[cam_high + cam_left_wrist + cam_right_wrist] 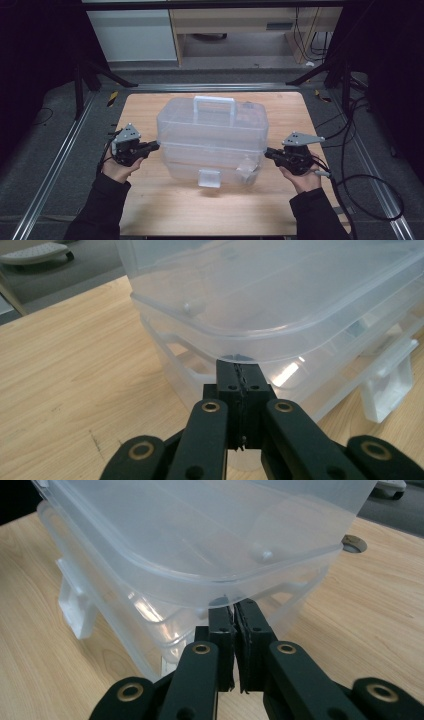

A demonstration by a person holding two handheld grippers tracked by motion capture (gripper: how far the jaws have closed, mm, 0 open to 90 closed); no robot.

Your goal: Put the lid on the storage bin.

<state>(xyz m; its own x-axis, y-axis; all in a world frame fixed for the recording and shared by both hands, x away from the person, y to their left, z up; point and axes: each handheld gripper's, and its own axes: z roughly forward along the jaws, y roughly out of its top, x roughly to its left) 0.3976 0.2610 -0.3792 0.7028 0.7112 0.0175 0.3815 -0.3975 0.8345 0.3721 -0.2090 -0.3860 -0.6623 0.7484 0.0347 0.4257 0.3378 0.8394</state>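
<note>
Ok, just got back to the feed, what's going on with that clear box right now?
A person has a hand-held gripper at each end of the clear plastic storage box on the wooden table. The left hand-held gripper and the right hand-held gripper both have their jaws shut, tips tucked just under the lid's overhanging rim at opposite ends. The lid sits raised above the base, with its handle on top. Whether the tips actually touch the rim is hard to tell.

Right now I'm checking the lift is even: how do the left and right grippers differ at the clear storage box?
The left gripper sits under the lid rim at the left end of the storage box; the right gripper is at the right end. The left jaws are pressed fully together; the right show a thin gap. Both are shut, tips tucked beneath the lid's overhanging edge.
</note>
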